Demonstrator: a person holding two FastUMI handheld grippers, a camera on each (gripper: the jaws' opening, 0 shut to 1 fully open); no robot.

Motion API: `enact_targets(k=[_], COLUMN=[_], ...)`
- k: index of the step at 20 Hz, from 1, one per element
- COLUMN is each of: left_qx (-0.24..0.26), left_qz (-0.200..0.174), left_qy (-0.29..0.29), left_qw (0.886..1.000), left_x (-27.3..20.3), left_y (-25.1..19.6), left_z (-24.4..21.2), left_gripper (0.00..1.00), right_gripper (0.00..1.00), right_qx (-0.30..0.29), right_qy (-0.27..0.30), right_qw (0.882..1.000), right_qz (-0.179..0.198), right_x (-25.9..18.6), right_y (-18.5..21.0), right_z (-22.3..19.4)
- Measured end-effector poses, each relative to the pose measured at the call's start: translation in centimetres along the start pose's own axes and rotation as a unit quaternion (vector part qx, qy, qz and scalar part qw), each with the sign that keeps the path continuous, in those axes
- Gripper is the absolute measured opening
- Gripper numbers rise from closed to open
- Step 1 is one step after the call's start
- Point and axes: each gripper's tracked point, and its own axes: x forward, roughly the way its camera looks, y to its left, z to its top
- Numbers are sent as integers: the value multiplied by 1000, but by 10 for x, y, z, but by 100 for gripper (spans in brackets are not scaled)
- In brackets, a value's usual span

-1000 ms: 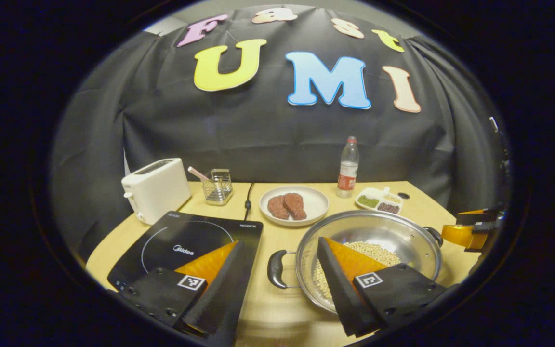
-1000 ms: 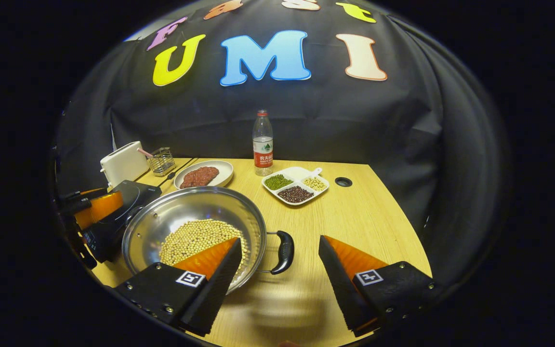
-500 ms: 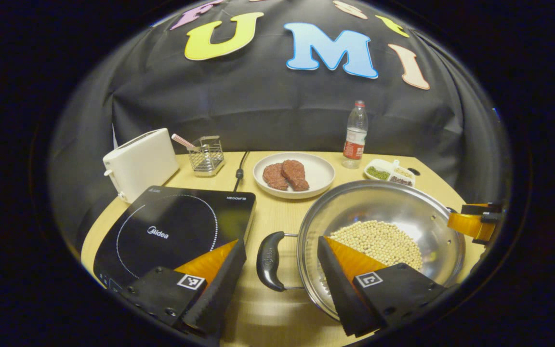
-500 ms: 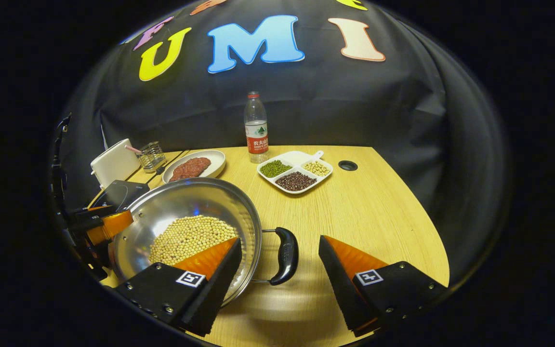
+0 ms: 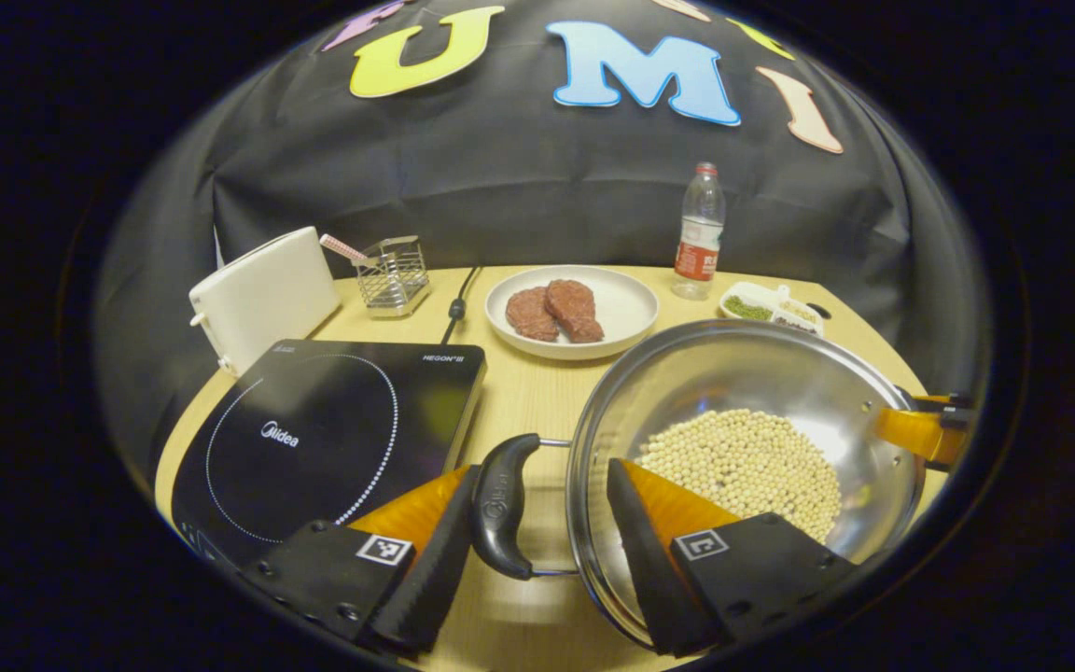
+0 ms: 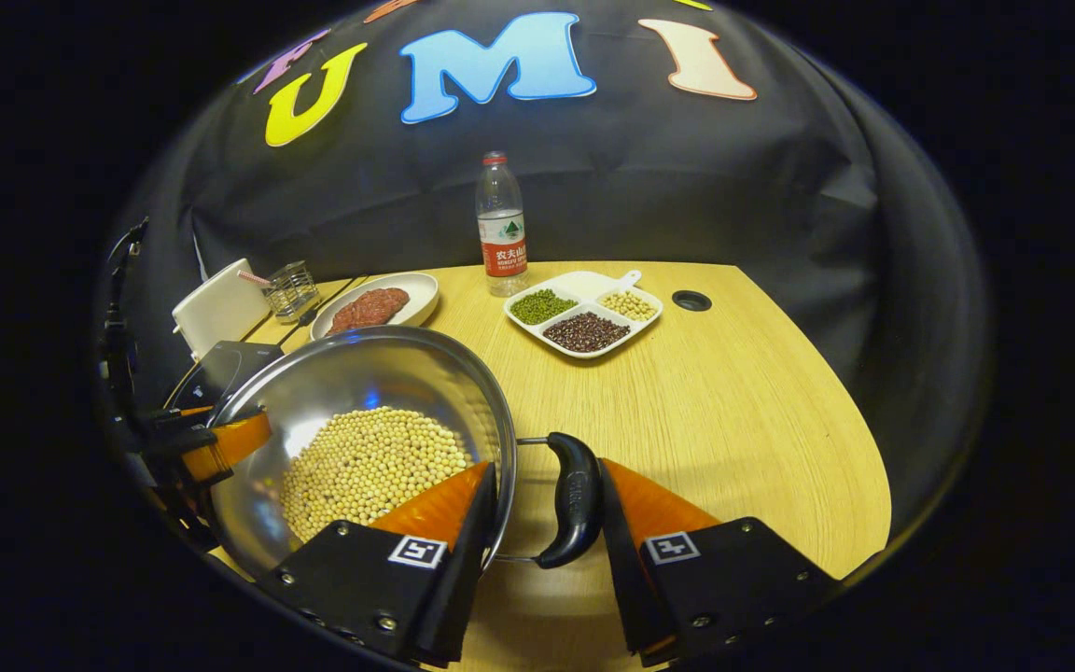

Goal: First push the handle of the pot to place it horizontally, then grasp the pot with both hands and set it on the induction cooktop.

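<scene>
A steel pot (image 5: 733, 373) holding soybeans (image 5: 743, 462) sits on the table, right of the black induction cooktop (image 5: 314, 429). My left gripper (image 5: 540, 471) straddles the pot's left black handle (image 5: 500, 504). Its left finger touches the handle's outside; its right finger reaches over the rim with a small gap, so it is open. In the right gripper view, my right gripper (image 6: 547, 467) is shut on the right handle (image 6: 575, 495), one finger behind the pot (image 6: 360, 383) rim, the other on the handle. The cooktop (image 6: 225, 359) lies beyond the pot.
A white toaster (image 5: 262, 299), a wire holder (image 5: 393, 275) and a cable (image 5: 458, 303) stand behind the cooktop. A plate with meat (image 5: 570, 313), a water bottle (image 5: 698, 233) and a divided dish of beans (image 6: 584, 313) sit at the back. Bare tabletop (image 6: 733, 420) lies right of the pot.
Both grippers came forward and down onto the pot's handles. The right gripper's fingers narrowed clearly around its handle; the left's narrowed slightly. The pot stayed in place.
</scene>
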Motion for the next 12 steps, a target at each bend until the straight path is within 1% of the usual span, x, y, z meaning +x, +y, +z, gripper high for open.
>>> enact_targets(k=[1, 2, 3, 4, 5, 6, 8, 9, 10, 12], left_qx=[-1, -2, -3, -2, 0, 2, 2, -2, -3, -9], left_qz=[0, 1, 2, 1, 0, -1, -3, -5, -5, -8], left_qy=[0, -1, -2, -5, -6, -8, -12, -10, -9, -18], left_qw=[1000, 1000, 1000, 1000, 1000, 1000, 1000, 1000, 1000, 1000], left_x=[-2, 1, -1, -1, -2, -2, -3, -5, -6, -12], left_y=[1, 0, 0, 0, 0, 0, 0, -1, 1, 4], left_z=[1, 0, 0, 1, 1, 2, 4, 5, 5, 11], left_gripper=[83, 80, 79, 78, 73, 74, 72, 75, 70, 70], right_gripper=[60, 51, 55, 55, 55, 48, 47, 48, 47, 47], right_qx=[1, 2, -2, -7, -4, -7, -16, -14, -12, -18], right_qy=[5, 7, 11, 13, 12, 11, 14, 18, 20, 14], right_qw=[1000, 1000, 1000, 1000, 1000, 1000, 1000, 1000, 1000, 1000], right_qz=[2, 3, 3, 3, 0, -2, -5, -6, -6, -7], right_x=[-1, 1, 1, 1, 1, 1, 0, 0, 0, -7], right_y=[1, 0, 1, 1, 0, 1, 2, 2, 4, 5], right_z=[0, 0, 0, 0, 2, 3, 3, 3, 4, 10])
